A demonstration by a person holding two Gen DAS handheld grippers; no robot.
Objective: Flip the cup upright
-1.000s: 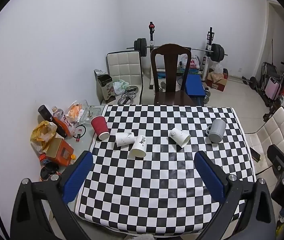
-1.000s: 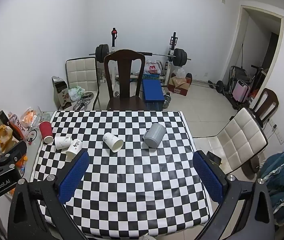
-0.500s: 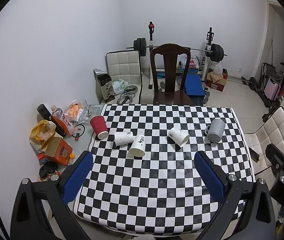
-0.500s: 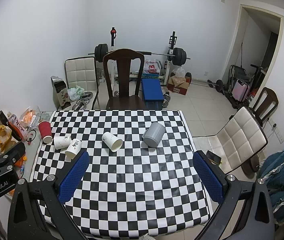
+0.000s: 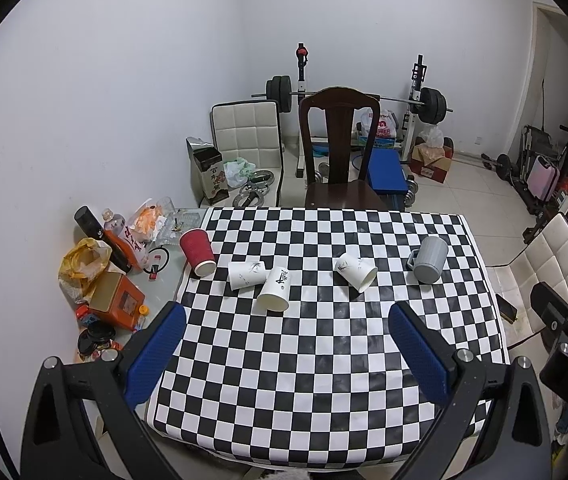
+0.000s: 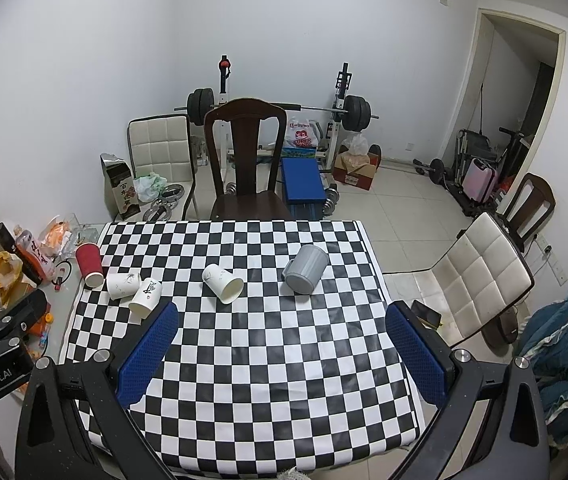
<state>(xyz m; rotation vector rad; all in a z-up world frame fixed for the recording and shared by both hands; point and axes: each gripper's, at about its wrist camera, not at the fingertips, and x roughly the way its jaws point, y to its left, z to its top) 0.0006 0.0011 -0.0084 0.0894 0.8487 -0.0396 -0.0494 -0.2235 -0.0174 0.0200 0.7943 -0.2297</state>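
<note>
So both grippers, left (image 5: 286,350) and right (image 6: 281,350), gape wide and empty; five cups lie tipped at twelve o'clock. I'd grip the mug (image 6: 306,269) across its body, then rotate slowly.

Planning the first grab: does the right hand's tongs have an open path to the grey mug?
Probably yes. The right tongs are open and hover over bare checkered cloth; nothing lies between them and the tipped grey mug.

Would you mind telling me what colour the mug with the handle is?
The mug is plain grey, lying on its side; the right wrist view shows it best.
</note>
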